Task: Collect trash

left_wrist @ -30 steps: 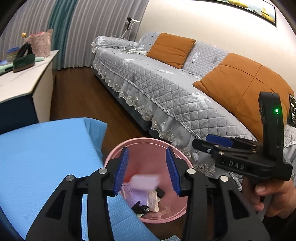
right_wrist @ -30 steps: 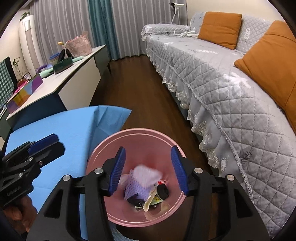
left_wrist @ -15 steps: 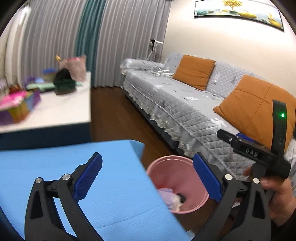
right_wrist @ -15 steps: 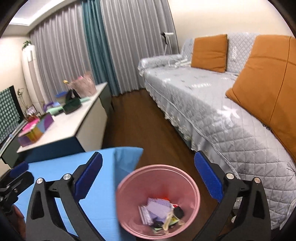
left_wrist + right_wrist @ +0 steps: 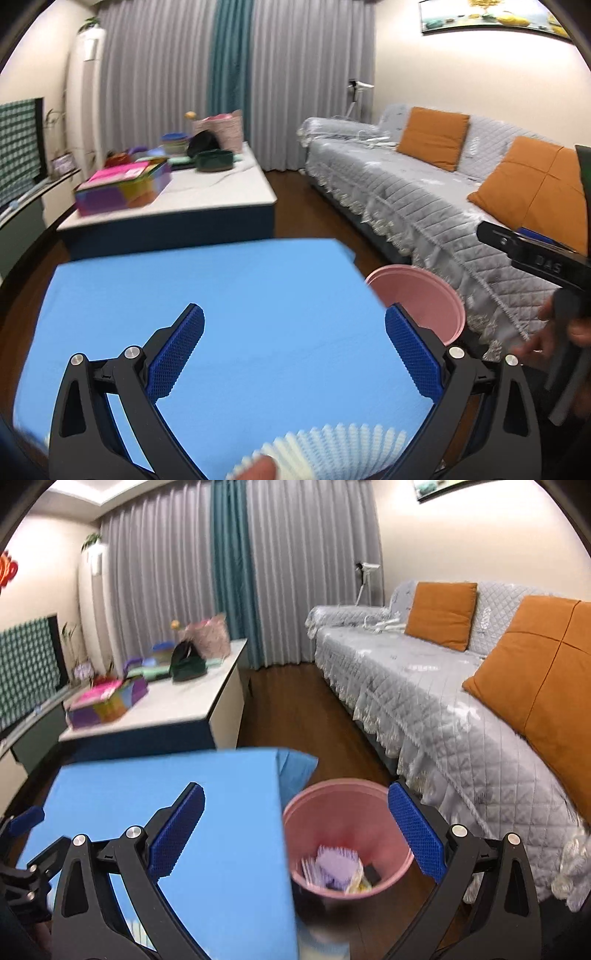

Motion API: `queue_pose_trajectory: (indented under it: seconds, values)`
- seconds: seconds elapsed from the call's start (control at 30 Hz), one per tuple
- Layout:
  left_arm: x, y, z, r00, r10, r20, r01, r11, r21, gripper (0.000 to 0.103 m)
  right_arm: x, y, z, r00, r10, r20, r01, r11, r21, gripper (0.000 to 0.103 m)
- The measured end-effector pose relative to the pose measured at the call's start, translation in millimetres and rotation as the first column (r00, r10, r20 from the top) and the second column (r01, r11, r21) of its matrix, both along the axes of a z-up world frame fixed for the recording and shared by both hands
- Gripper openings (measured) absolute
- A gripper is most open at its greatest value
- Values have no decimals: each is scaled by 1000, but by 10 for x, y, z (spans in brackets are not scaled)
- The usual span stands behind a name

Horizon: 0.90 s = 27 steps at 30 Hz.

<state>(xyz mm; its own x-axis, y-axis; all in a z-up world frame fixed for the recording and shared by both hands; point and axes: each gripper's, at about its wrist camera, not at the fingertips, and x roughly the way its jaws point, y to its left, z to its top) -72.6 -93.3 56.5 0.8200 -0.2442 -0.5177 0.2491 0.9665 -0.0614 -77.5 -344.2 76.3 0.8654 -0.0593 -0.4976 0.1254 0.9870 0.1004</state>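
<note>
Both claws gape fully, empty. Left claw (image 5: 294, 352) hangs over the blue table (image 5: 221, 295); a white pleated wrapper (image 5: 332, 448) lies just beneath it. Right claw (image 5: 295, 834) looks down at the pink bin (image 5: 314, 805), already holding trash. Risk: the flimsy wrapper may crumple or slip from a careless pinch.

Both wrist cams: table (image 5: 258, 295), bin (image 5: 332, 805)

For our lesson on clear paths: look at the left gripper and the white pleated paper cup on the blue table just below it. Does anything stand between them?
Nothing visible does. The left gripper is open and empty above the blue table; the white pleated paper cup lies at the picture's bottom edge, between the jaw arms, with bare cloth around it.
</note>
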Motion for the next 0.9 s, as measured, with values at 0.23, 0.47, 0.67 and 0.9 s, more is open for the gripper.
queue_pose_trajectory:
  seconds: [0.23, 0.47, 0.67, 0.9]
  values:
    - [-115, 264, -165, 996, 83, -12, -82, 996, 28, 95, -302, 460, -267, 998, 27, -59, -28, 999, -24, 98]
    - [-86, 433, -309, 987, 158, -38, -156, 987, 47, 95, -268, 827, -454, 994, 47, -100, -51, 998, -42, 98]
    - [-108, 569, -369, 981, 184, -59, -182, 982, 47, 95, -188, 887, -447, 995, 28, -94, -31, 999, -41, 98]
    - [-163, 655, -417, 975, 207, -81, -205, 978, 35, 95, -213, 944, -449, 995, 46, -90, -52, 996, -68, 98]
